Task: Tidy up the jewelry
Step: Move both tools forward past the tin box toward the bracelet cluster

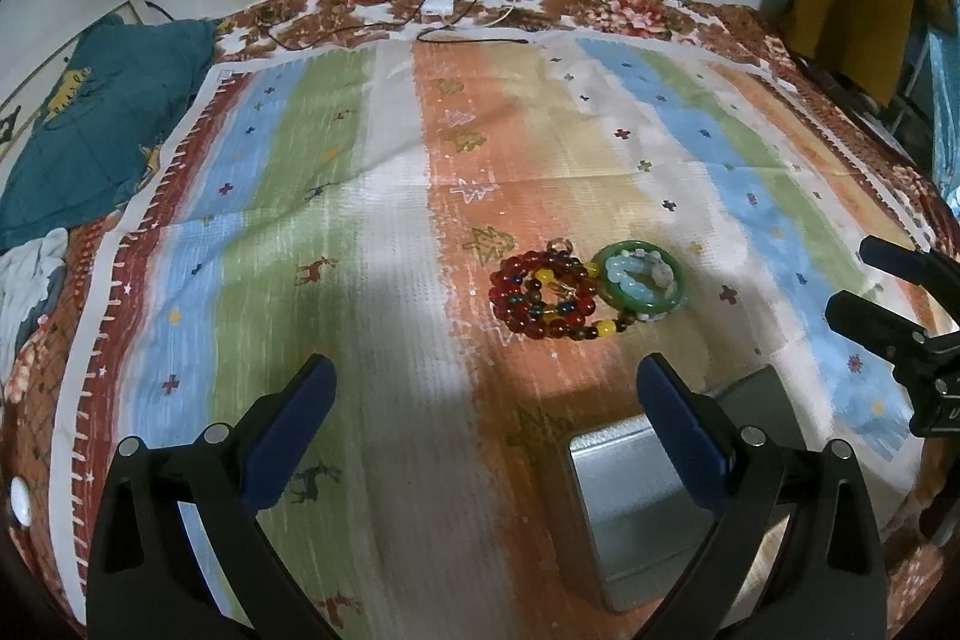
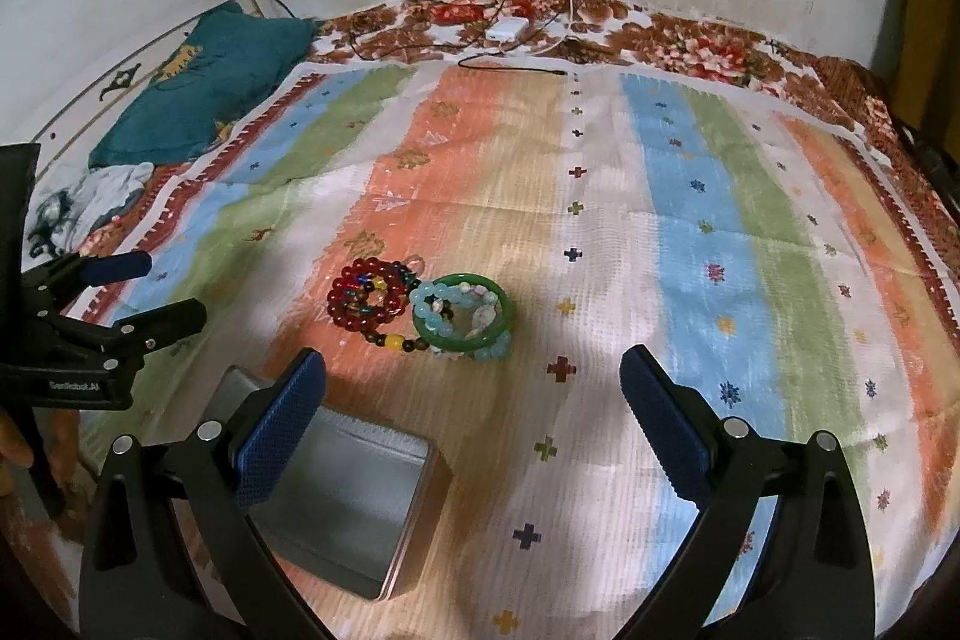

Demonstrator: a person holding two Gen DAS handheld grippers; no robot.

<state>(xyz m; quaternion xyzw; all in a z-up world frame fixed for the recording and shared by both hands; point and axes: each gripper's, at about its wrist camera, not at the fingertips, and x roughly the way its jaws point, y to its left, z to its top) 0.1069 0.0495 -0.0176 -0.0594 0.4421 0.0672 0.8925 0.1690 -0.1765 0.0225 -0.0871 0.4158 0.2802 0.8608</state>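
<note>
Both pairs of jaws stand wide apart and hold nothing. The striped cloth carries everything. The open metal tin sits nearest, under the right gripper, its long axis running away toward the wall. Beyond it the jewelry lies in a short row running across the view: red bead bracelet touching the green bangle, with pale blue beads piled through the bangle. From the left gripper the pile lies ahead and right; the right gripper looks nearer and more squarely lined up, so it likely picks first
</note>
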